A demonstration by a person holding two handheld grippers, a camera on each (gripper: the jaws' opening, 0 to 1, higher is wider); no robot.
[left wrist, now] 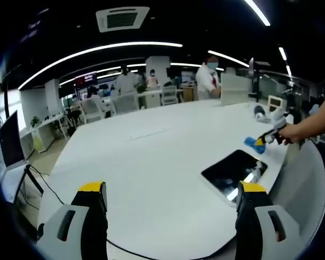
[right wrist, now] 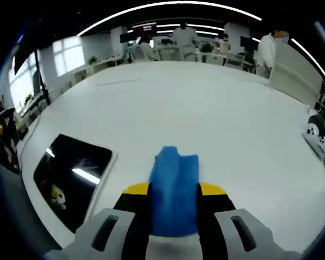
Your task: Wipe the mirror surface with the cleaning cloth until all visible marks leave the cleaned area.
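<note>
White tabletop spreads out wide in our left gripper view. Our left tongs rise from the bottom with their two yellow-tipped jaws far apart, and nothing sits between them. The mirror lies flat near the right edge of the tabletop, just past the right jaw, dark and shiny. Beyond it, farther along that same edge, we see our right tongs gripping the blue cleaning cloth, with a hand behind them. The cloth hangs near the far corner of the mirror and we cannot tell if it touches the tabletop.

In our right gripper view, the right tongs are closed tight on the cleaning cloth, which stands up folded between the jaws. The mirror lies to the left of these tongs, close to the left edge of the tabletop. Its long side runs away from us, slanting a little. We see light stripes shining in the glass, and a small yellow shape, but we cannot tell if these are marks or only reflections.

We think the wiping has not started yet. The right tongs hold the cloth and are the ones to use, so the next move is to swing them left and down onto the glass.
</note>
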